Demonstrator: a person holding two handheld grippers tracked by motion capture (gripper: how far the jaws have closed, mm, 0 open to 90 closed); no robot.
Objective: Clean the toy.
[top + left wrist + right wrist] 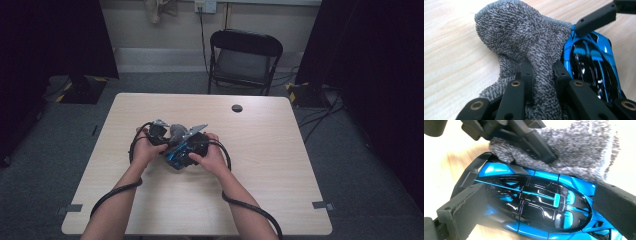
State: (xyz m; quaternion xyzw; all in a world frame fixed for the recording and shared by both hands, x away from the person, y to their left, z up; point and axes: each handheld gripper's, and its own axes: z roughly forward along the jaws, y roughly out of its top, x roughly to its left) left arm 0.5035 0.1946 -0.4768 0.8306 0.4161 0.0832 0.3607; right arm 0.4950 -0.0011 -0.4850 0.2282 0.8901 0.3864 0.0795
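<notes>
Cloth [524,40] feels soft and bunches in my clenched left gripper [543,75]; my right gripper [534,202] clamps the slick, rigid toy car [531,202] by its flanks at mid-desk [150,105].

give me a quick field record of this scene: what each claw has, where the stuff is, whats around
surface: light wood table
left claw: shut on the grey cloth, cloth bunched between its jaws
right claw: jaws on either side of the blue toy car, holding it
cloth position: pressed against the side of the car
car: glossy blue and black body, held just above the tabletop near the table's middle
hands: close together in the high view
background: black folding chair beyond the table
</notes>
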